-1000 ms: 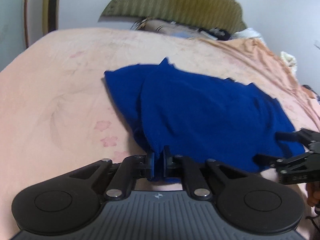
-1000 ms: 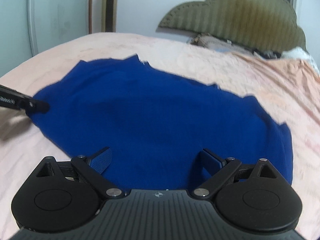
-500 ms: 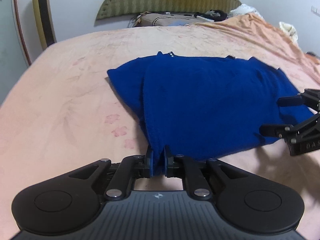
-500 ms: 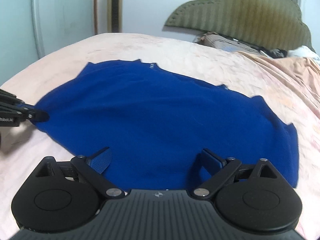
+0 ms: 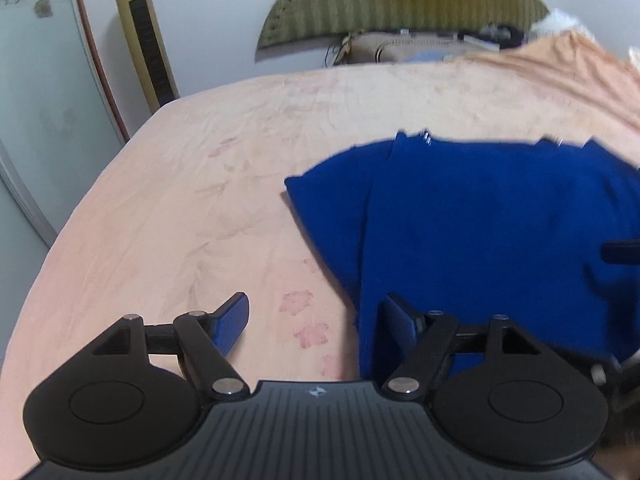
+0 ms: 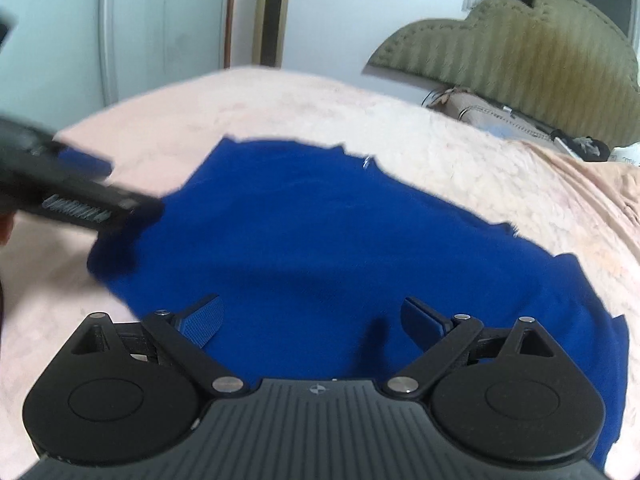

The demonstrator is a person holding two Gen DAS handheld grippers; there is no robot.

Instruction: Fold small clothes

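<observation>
A dark blue garment (image 5: 492, 228) lies flat on the pink bed, with one side folded over so a fold line runs down its left part. It also fills the middle of the right wrist view (image 6: 340, 248). My left gripper (image 5: 316, 320) is open and empty at the garment's near left corner, its right finger over the cloth edge. My right gripper (image 6: 312, 320) is open and empty, low over the garment's near edge. The left gripper's fingers (image 6: 80, 196) show blurred at the garment's left corner in the right wrist view.
The pink bedsheet (image 5: 200, 208) spreads to the left and behind. An olive headboard (image 5: 404, 0) and a beige bag (image 5: 404, 46) stand at the far end. A gold tower fan (image 5: 144, 40) and a glass door stand left of the bed.
My left gripper has opened and let go of the garment's corner, which now lies on the bed. It has shifted left. My right gripper stays open over the near edge.
</observation>
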